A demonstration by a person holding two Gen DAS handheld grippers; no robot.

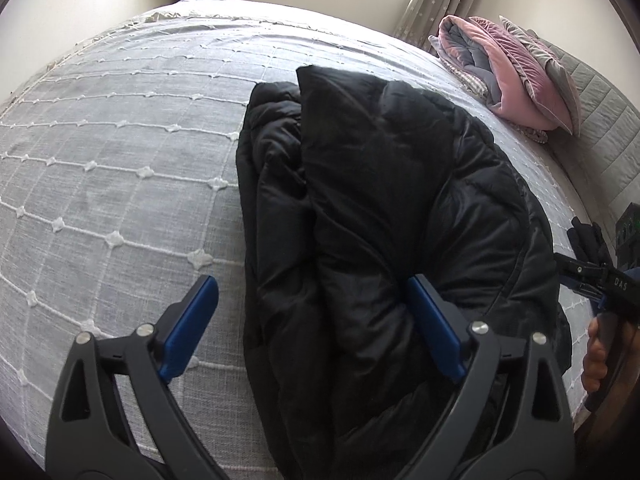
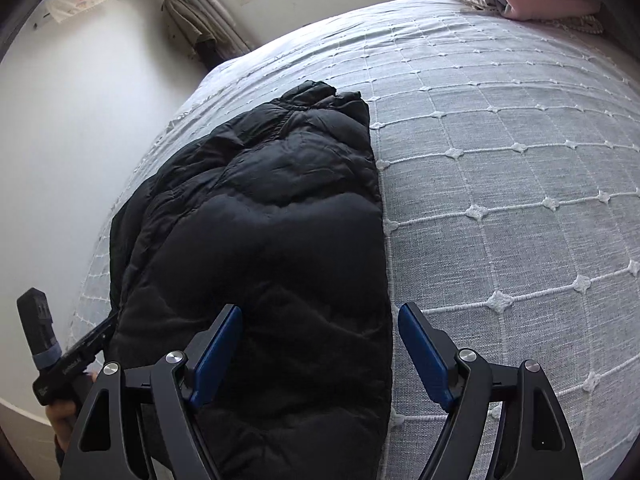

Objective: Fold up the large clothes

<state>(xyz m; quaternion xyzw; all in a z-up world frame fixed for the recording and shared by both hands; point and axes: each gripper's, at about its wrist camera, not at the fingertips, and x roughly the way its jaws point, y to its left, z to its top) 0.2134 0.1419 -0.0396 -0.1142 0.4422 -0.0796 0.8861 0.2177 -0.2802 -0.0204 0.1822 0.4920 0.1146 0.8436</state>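
Observation:
A black puffer jacket point(image 1: 380, 208) lies folded lengthwise in a long bundle on the bed; it also shows in the right wrist view point(image 2: 272, 232). My left gripper point(image 1: 312, 300) is open above the near end of the jacket, with its blue pads either side of a fold. My right gripper point(image 2: 320, 328) is open over the jacket's right edge, one pad above the jacket and one above the bedspread. Neither holds anything. The right gripper also shows at the left wrist view's right edge point(image 1: 592, 280), and the left gripper at the right wrist view's lower left point(image 2: 76, 356).
The bed has a grey bedspread point(image 1: 120, 160) with a white tufted grid. Folded pink and grey quilts and pillows point(image 1: 512, 72) are stacked at the head of the bed. A wall point(image 2: 60, 140) runs along the bed's side, under a window with curtains.

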